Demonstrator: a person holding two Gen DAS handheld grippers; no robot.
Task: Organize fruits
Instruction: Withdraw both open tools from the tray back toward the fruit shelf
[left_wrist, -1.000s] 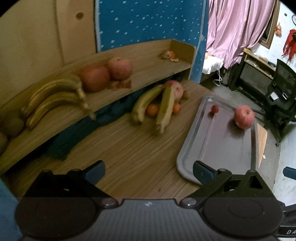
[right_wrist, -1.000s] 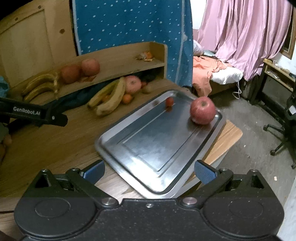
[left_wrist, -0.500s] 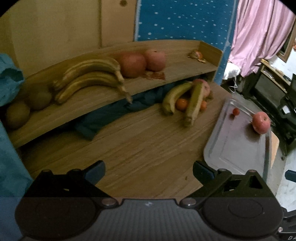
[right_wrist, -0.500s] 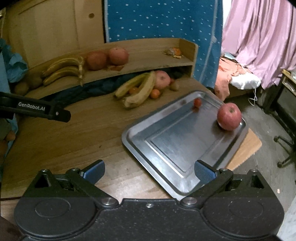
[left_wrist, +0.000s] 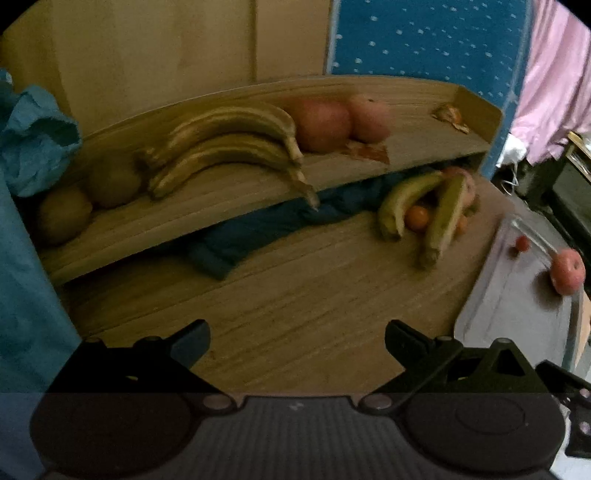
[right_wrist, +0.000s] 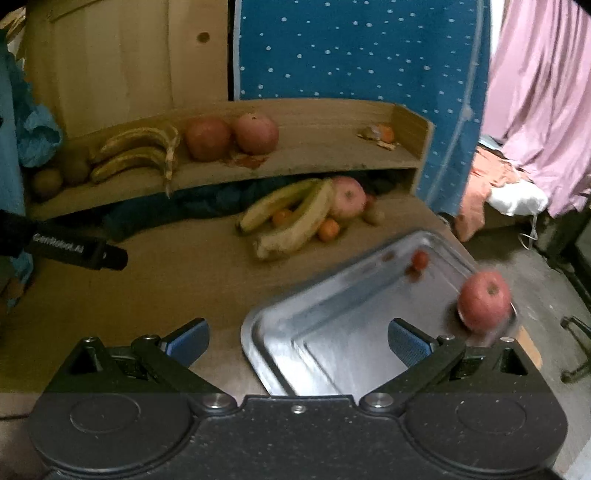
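Wooden worktop (right_wrist: 166, 288) carries everything; largest first: shelf (left_wrist: 221, 206) with bananas (left_wrist: 225, 147) and two apples (left_wrist: 343, 120), then steel tray (right_wrist: 332, 325) at the right with one apple (right_wrist: 484, 299) and a small red fruit (right_wrist: 420, 259), then the loose pile (right_wrist: 295, 218) of bananas, apple and oranges between shelf and tray. Left gripper (left_wrist: 297, 341) and right gripper (right_wrist: 297, 341) are both empty, jaws spread wide. Next pick is judged to be from the pile: a top banana should be approached across its middle, jaws kept wide until straddled, oranges left undisturbed.
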